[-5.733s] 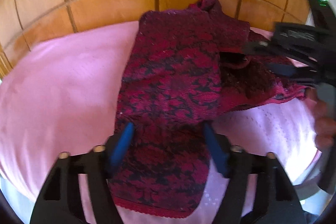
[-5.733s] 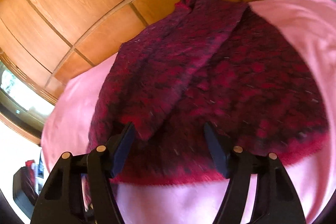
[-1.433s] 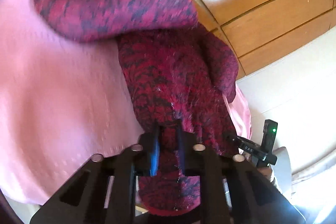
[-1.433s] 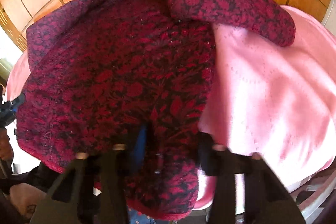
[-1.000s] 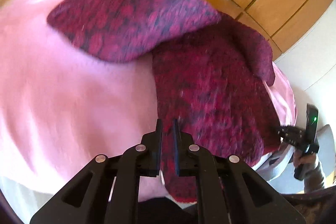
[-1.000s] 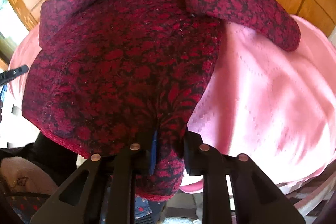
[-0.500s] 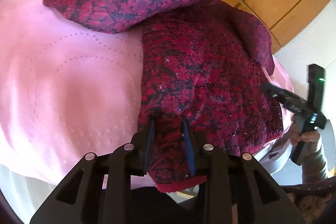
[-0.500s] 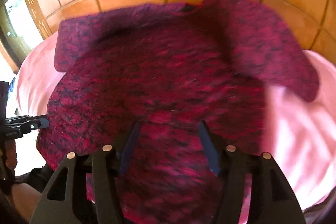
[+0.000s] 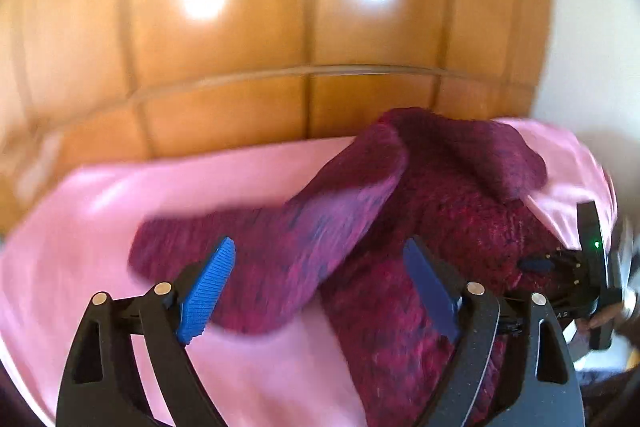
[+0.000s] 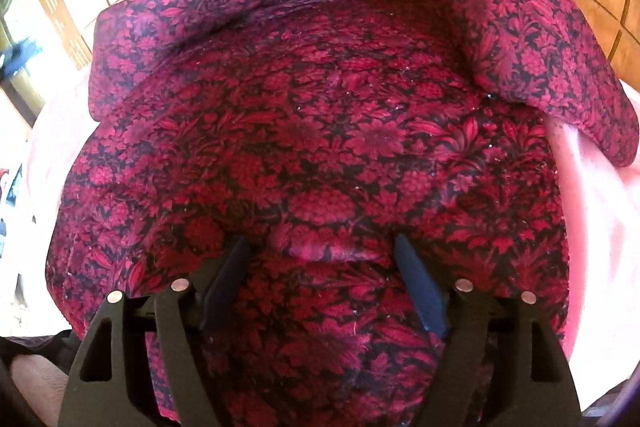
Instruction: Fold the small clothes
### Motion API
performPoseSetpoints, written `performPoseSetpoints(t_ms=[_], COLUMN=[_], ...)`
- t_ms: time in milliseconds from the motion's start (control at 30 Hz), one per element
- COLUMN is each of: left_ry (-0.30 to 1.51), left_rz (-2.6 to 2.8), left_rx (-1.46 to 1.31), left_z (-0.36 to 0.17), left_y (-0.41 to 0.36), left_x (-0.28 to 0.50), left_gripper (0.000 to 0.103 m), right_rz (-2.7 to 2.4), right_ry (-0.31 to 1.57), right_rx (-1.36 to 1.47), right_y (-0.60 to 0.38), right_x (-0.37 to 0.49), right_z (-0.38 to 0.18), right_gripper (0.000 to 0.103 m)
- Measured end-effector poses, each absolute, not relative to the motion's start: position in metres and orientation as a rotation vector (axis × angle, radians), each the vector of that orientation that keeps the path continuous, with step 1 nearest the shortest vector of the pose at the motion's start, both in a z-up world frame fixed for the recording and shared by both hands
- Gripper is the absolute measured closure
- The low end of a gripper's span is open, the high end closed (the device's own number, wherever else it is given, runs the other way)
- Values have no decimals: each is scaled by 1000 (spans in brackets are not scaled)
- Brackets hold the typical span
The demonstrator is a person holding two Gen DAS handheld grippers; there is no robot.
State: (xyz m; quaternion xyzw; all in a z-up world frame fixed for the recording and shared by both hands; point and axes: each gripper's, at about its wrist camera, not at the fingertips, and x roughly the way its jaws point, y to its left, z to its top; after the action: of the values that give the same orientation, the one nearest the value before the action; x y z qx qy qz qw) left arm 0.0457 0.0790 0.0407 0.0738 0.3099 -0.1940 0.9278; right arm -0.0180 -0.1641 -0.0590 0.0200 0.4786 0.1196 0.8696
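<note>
The left gripper (image 9: 316, 285), a black two-finger tool with ribbed blue pads (image 9: 206, 293), is held with its jaws spread wide and opening; nothing is pinched between the pads, and the view from it is blurred. The right gripper (image 10: 322, 287), of the same black build with darker blue pads (image 10: 420, 293), points steeply downward, its jaws likewise opening with nothing pressed between the pads. In the left wrist view the right gripper (image 9: 560, 267) shows at the far right edge, a small green light glowing on its body, gripped by a person's hand (image 9: 604, 319).
</note>
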Motion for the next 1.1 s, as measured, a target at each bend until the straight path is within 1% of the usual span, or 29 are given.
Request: performPoseSetpoints(t_ms=[100,167,200,233,267,333,400,500,633,700,733,767,800,833,900,1000,1100], left_ry=[665,720,771,813,856,877,863,822,781,767,766,756,709,687,719,722,722], left_rz=[-477,-521,-547,-549,-543,-517,-468,-305,-62,60,84,107,160,187,209,291,328], left_rx=[284,338,363,400,441,471,440,356,316,300,282,260,215,165,15,-144,-463], left_z=[40,31,23,13,3,-6,1,19,29,32,34,36,40,42,38,30,11], left_y=[55,36,30,26,20,23,35,71,110,126,134,141,154,166,199,244,301], left_x=[78,105,118,130,139,154,168,199,240,256,261,260,255,249,241,226,194], left_gripper=[18,18,22,52,84,93,94,94,94,88,67,34,24,21,21,21,21], right_rz=[248,247,247,247,248,252,252,252,248,243,240,237,235,233,234,229,222], right_ry=[1003,1003,1003,1003,1004,1004,1006,1012,1020,1022,1022,1022,1022,1022,1023,1026,1025], right_rx=[54,58,64,69,73,90,101,103,106,103,102,103,103,101,96,79,73], right_y=[-159,-159,-158,-158,-158,-162,-164,-164,-164,-163,-163,-163,-162,-162,-162,-158,-155], right_x=[-9,-12,-10,-12,-10,-10,-11,-8,-3,-1,0,1,2,3,4,7,9], right_z=[-67,-66,-67,-68,-68,-66,-64,-63,-62,-62,-62,-62,-62,-64,-64,-65,-68], right_gripper=[25,24,24,24,24,24,24,22,20,20,20,20,19,19,19,17,17])
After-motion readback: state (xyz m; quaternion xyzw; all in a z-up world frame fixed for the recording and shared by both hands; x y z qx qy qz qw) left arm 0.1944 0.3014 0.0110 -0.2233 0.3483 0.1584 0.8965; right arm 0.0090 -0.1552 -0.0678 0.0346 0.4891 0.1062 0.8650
